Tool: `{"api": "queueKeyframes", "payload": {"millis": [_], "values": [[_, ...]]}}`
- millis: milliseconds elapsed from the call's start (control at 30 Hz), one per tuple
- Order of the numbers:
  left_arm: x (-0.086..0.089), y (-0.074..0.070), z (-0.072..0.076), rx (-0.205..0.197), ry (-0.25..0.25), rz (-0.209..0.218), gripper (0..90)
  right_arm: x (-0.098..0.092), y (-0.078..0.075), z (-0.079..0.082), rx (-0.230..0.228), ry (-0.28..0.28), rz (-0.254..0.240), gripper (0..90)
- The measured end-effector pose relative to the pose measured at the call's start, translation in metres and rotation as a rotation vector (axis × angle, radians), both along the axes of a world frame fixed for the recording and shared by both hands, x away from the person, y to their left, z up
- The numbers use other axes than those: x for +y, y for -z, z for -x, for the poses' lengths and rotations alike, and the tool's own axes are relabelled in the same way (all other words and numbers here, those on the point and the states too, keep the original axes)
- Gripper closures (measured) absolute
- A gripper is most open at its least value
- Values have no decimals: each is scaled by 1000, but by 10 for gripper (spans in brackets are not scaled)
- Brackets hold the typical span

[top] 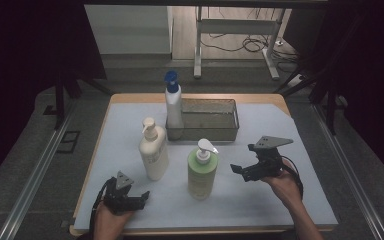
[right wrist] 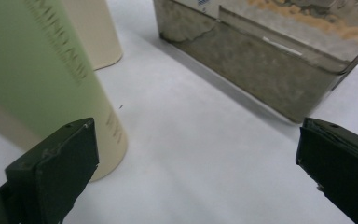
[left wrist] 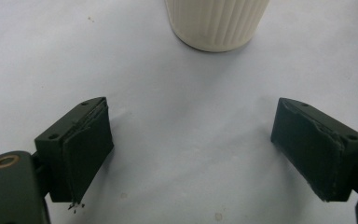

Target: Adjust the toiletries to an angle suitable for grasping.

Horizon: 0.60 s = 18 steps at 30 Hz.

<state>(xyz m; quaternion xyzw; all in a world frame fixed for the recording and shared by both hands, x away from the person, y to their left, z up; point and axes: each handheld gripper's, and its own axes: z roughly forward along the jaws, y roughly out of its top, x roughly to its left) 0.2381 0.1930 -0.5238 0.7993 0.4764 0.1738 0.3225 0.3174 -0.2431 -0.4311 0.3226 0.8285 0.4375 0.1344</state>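
Both our grippers empty, jaws wide apart. Right gripper [top: 245,169] sits just right of the green bottle [top: 202,172], raised a little off the mat [top: 280,200]; in the right gripper view the bottle [right wrist: 42,79] stands by the left jaw, not between them. Bottle upright, long axis vertical, mid-table in front of the tray [top: 215,131]. Left gripper [top: 130,199] is low, near the cream bottle [top: 153,152], dead ahead of its jaws. Right looks nearer green: we'd shift left, then close on the body.
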Motion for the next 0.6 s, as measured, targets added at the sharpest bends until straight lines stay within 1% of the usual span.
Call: {"api": "queueKeyframes", "payload": {"millis": [67, 133, 233, 267, 300, 333, 433, 500, 533, 600], "values": [[0, 0, 0, 0, 0, 0, 119, 0, 1, 2, 6, -9, -3, 0], [0, 0, 0, 0, 2, -2, 119, 1, 3, 8, 22, -39, -5, 0], [0, 0, 0, 0, 1, -2, 119, 2, 4, 14, 23, -64, -18, 0], [0, 0, 0, 0, 1, -2, 119, 2, 4, 14, 23, -64, -18, 0], [0, 0, 0, 0, 0, -2, 119, 4, 5, 17, 34, -84, -19, 0], [0, 0, 0, 0, 0, -1, 119, 5, 5, 19, 43, -92, -14, 0], [0, 0, 0, 0, 0, -1, 119, 8, 5, 22, 47, -105, -21, 7], [0, 0, 0, 0, 0, -1, 119, 11, 5, 24, 63, -117, -31, 11], [0, 0, 0, 0, 0, -1, 119, 14, 5, 27, 70, -132, -32, 16], [0, 0, 0, 0, 0, -1, 119, 18, 6, 29, 72, -142, -34, 11]]}}
